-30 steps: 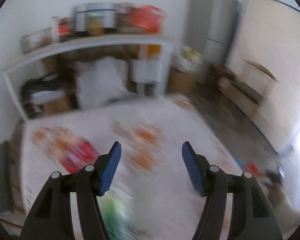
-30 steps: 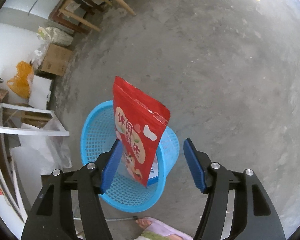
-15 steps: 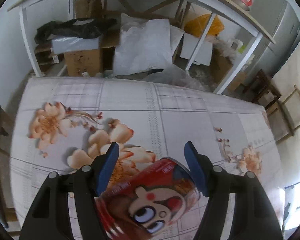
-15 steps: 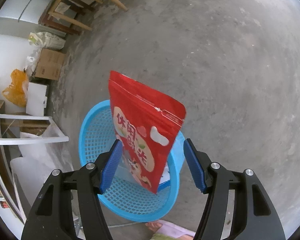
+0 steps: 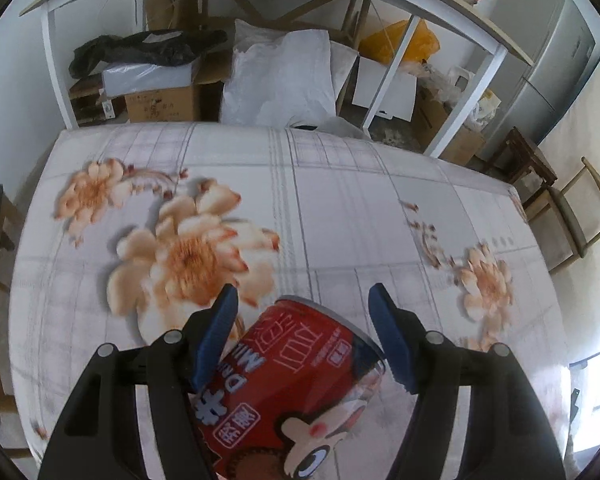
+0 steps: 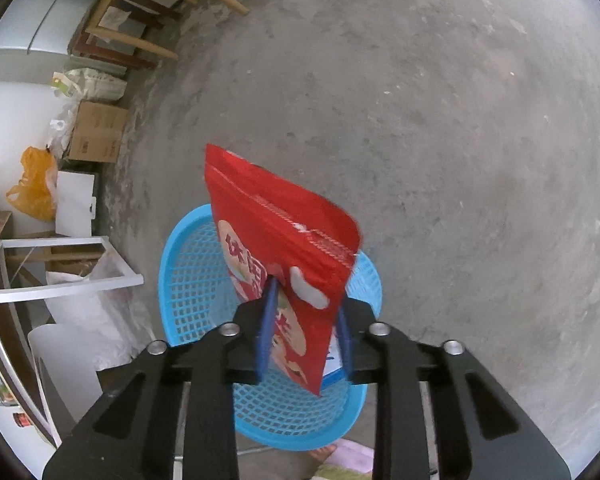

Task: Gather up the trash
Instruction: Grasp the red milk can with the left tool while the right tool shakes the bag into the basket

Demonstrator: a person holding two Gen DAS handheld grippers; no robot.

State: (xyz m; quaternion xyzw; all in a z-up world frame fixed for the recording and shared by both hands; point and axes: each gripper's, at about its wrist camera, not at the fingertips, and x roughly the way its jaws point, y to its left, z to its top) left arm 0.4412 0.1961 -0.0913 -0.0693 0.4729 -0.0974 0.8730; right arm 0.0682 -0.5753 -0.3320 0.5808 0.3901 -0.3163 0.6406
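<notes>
The right gripper (image 6: pixel 305 322) has just squeezed in on the red snack pouch (image 6: pixel 284 256). Half a second back its jaws stood wide with the pouch loose between them; now the blue pads press its lower half from both sides, though the view doesn't quite prove the grip is firm. The pouch hangs right over the blue basket (image 6: pixel 204 264) on the bare concrete floor (image 6: pixel 460 140), so I'd guess the drop is still to come.

The left gripper (image 5: pixel 304 334) went from a blurry sweep across the room to sitting over the flowered tablecloth (image 5: pixel 340 200), jaws spread either side of a red can (image 5: pixel 300 380) lying tilted on the cloth. Pads look clear of it, so next piece of trash lined up, not grabbed yet.

Materials: the pouch is glossy crinkly foil, flat with a tear strip near the top, so it'll flop. The basket is open plastic mesh with a smooth rim. The can is a rigid cylinder with a slick printed label and metal rim, so it might roll.
</notes>
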